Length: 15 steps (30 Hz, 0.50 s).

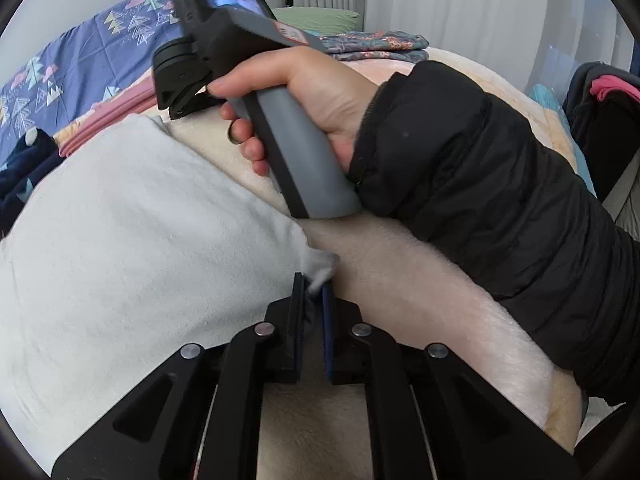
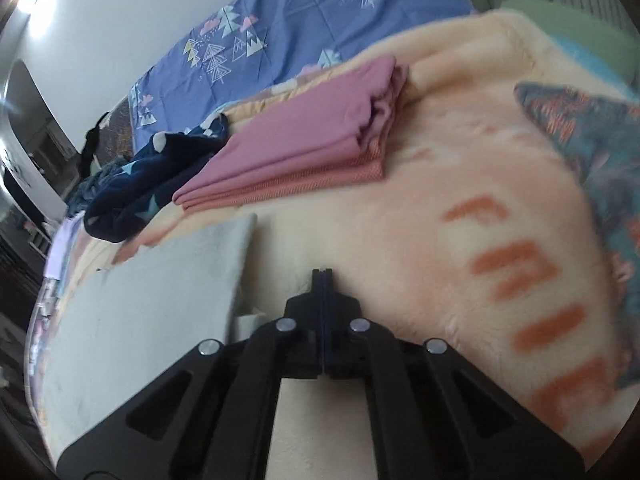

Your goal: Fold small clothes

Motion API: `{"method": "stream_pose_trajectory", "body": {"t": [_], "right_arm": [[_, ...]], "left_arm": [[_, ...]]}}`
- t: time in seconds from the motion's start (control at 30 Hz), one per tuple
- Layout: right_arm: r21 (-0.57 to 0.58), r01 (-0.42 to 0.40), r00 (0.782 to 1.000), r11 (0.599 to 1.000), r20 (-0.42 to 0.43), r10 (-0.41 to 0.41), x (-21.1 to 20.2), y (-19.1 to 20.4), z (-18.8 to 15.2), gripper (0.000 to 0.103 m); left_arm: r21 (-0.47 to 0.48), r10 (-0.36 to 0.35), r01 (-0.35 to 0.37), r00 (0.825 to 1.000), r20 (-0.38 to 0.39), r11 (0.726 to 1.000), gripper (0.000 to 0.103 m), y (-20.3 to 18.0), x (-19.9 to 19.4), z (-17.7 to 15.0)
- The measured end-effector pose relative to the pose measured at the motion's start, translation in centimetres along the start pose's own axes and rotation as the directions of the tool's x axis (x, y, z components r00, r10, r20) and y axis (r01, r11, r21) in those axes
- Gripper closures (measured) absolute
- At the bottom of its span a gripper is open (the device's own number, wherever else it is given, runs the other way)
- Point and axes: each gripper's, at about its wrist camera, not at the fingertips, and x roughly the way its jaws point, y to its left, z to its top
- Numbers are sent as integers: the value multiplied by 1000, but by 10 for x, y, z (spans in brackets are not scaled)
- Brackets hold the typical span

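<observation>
My left gripper point(image 1: 315, 289) pinches the grey cloth point(image 1: 132, 240) corner to fold it, while my right gripper point(image 2: 322, 274) hovers with jaws together, empty

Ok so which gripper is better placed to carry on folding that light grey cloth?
Left. The left gripper is already shut on a corner of the light grey cloth, so it could probably pull that corner across. The right gripper is shut on nothing, over the cream blanket beside the cloth.

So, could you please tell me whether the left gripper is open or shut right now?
Shut: the left gripper pinches a corner of the pale grey cloth, which bunches between its closed fingers.
</observation>
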Motion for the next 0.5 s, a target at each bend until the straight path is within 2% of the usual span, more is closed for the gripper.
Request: {"method": "stream_pose_trajectory", "body": {"t": [0.1,0.2,0.23,0.37,0.43,0.47,0.5], "right_arm": [[34,-80,997,996,14,80,-4,-12,-4,103],[73,-132,991,989,32,130,-4,-18,-4,103],[77,-137,990,988,35,135,-5,-20,-5,103],[83,-120,993,989,30,118,-4,-16,-5,103],[99,-116,993,988,17,115,-3,-15,-5,103],[105,-120,993,987,-1,121,-4,-16,-5,103],[114,-119,992,986,-19,122,-6,-16,-5,103]], "left_arm": [[-59,-34,35,999,11,998,92,9,-11,-1],[-136,-49,53,998,31,989,74,17,-38,-10],[-160,-34,43,998,54,986,70,22,-55,-18],[-247,72,-42,991,114,968,67,52,-117,-65],[-343,170,-121,978,117,932,61,79,-153,-104],[-397,221,-160,969,113,904,61,92,-170,-126],[-466,277,-197,955,108,863,61,108,-192,-152]]}}
